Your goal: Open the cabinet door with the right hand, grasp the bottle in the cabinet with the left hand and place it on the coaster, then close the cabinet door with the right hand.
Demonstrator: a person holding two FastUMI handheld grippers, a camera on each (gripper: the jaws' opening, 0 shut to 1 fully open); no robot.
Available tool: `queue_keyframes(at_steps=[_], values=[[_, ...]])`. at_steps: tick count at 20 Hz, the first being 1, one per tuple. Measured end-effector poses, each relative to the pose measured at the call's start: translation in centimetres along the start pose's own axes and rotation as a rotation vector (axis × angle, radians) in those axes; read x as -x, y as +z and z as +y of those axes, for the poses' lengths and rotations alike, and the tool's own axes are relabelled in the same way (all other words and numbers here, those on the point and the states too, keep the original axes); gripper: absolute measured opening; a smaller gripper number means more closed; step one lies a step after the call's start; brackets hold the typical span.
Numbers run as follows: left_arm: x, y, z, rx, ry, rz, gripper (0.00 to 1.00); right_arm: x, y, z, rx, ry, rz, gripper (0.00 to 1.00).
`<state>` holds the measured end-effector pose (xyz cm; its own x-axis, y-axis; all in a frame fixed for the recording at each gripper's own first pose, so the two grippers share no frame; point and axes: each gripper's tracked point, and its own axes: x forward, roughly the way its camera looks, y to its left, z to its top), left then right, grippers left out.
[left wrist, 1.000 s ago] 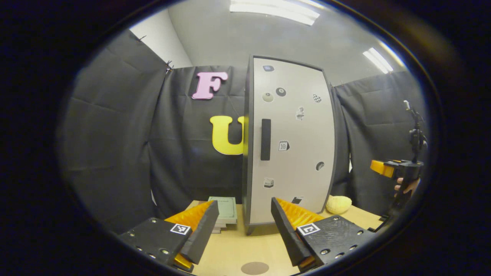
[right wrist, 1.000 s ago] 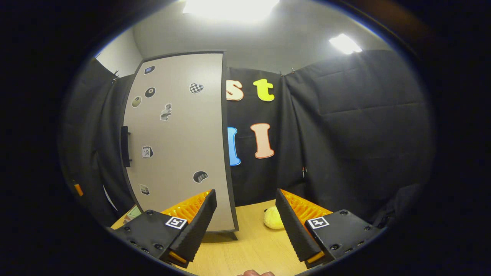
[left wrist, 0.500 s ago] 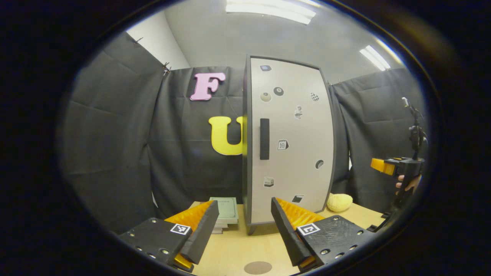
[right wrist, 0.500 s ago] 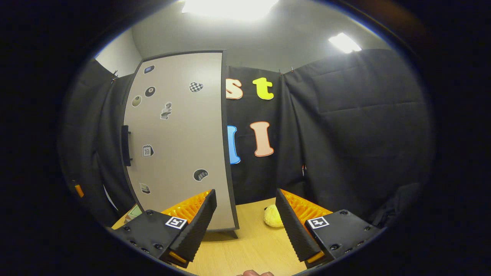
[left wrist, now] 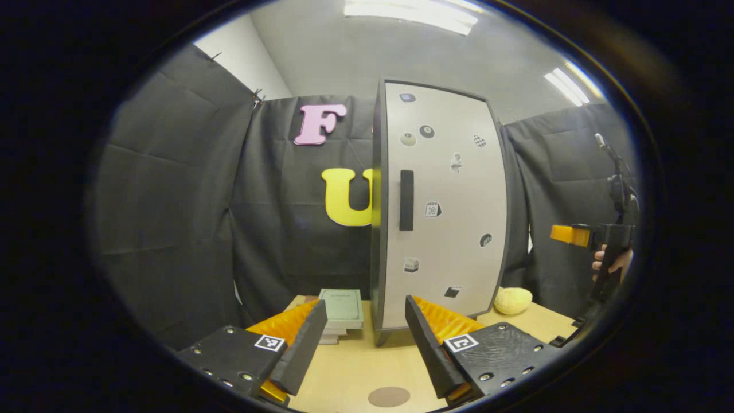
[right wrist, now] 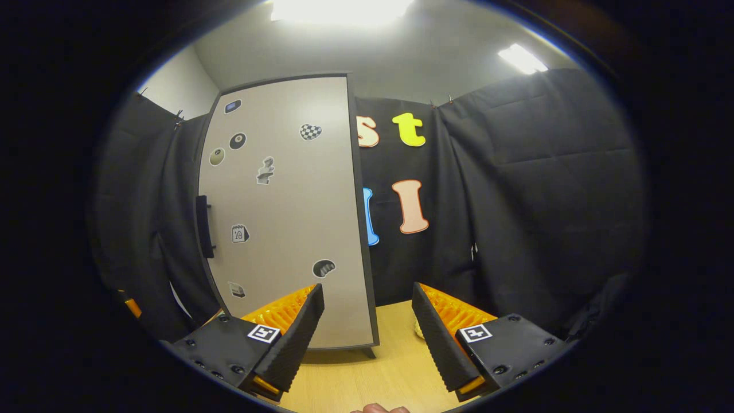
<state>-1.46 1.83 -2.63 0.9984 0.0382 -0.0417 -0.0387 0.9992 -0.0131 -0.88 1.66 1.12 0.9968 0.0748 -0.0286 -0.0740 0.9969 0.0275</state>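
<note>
Left gripper (left wrist: 361, 338): I am holding it low over the light wooden counter (left wrist: 350, 373), jaws standing wide apart with nothing between them.
Right gripper (right wrist: 367, 332): I am seeing its jaws spread wide and empty too; in the left gripper view it is showing far off at the right edge (left wrist: 573, 235), gripped by a hand (left wrist: 612, 263).
Cabinet: the tall grey cabinet with a dark frame (left wrist: 438, 206) is standing upright on the counter beyond both sets of jaws, well apart from them; its door is lying shut.
Door look: the pale grey door front (right wrist: 287, 212) is carrying several small stickers and a black vertical bar handle (left wrist: 406, 200) near its left edge.
Handle versus right jaws: in the right gripper view the handle (right wrist: 205, 226) is sitting up and to the left of my jaws, not touched.
Coaster: a round brown coaster (left wrist: 389, 396) is lying flat on the counter, just ahead of the left jaws and between them.
Other things: a stack of thin green-covered books (left wrist: 341, 305) is resting left of the cabinet foot; a yellow lumpy soft object (left wrist: 512, 300) is lying at its right.
</note>
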Motion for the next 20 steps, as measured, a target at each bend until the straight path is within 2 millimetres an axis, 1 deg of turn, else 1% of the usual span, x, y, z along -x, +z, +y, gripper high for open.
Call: queue_keyframes(at_steps=[1,2,3,4,5,6,7,8,11,14,15,16,17,20], values=[[0.1,-0.4,0.2,0.005,0.003,0.008,0.85,-0.6,0.4,0.5,-0.002,0.011,0.005,0.94],[0.3,-0.9,0.3,0.01,0.007,0.015,0.82,-1.2,1.0,1.0,-0.006,0.022,0.007,0.98],[0.4,-1.3,0.5,0.014,0.012,0.024,0.82,-1.6,1.6,1.6,-0.01,0.032,0.006,0.98],[0.6,-1.8,0.7,0.017,0.019,0.033,0.85,-2.1,2.3,2.2,-0.014,0.039,0.007,0.98],[0.7,-2.2,1.0,0.021,0.028,0.043,0.85,-2.5,3.0,2.9,-0.017,0.048,0.006,0.98],[1.0,-2.7,1.3,0.027,0.038,0.051,0.85,-3.1,3.8,3.8,-0.021,0.062,0.005,0.94],[1.1,-3.1,1.5,0.035,0.046,0.058,0.85,-3.7,4.7,4.8,-0.024,0.078,-0.001,0.98],[1.2,-3.3,1.8,0.045,0.053,0.064,0.85,-4.2,5.6,6.0,-0.026,0.096,-0.011,0.98],[1.8,-4.2,2.6,0.043,0.067,0.076,0.82,-5.7,8.3,10.0,-0.007,0.162,-0.044,0.98],[2.1,-4.3,3.2,-0.011,0.074,0.08,0.82,-6.7,10.1,14.9,0.006,0.244,-0.071,0.98],[2.3,-4.3,3.5,-0.025,0.078,0.077,0.82,-7.0,10.5,16.4,0.017,0.265,-0.075,0.98],[2.3,-4.3,3.7,-0.032,0.083,0.076,0.85,-7.2,10.7,17.8,0.029,0.283,-0.079,0.98],[2.5,-4.6,3.9,-0.027,0.09,0.08,0.82,-7.3,10.8,19.3,0.037,0.305,-0.078,0.98],[2.8,-5.3,4.4,0.035,0.106,0.096,0.88,-7.6,10.5,23.8,0.005,0.381,-0.057,0.98]])
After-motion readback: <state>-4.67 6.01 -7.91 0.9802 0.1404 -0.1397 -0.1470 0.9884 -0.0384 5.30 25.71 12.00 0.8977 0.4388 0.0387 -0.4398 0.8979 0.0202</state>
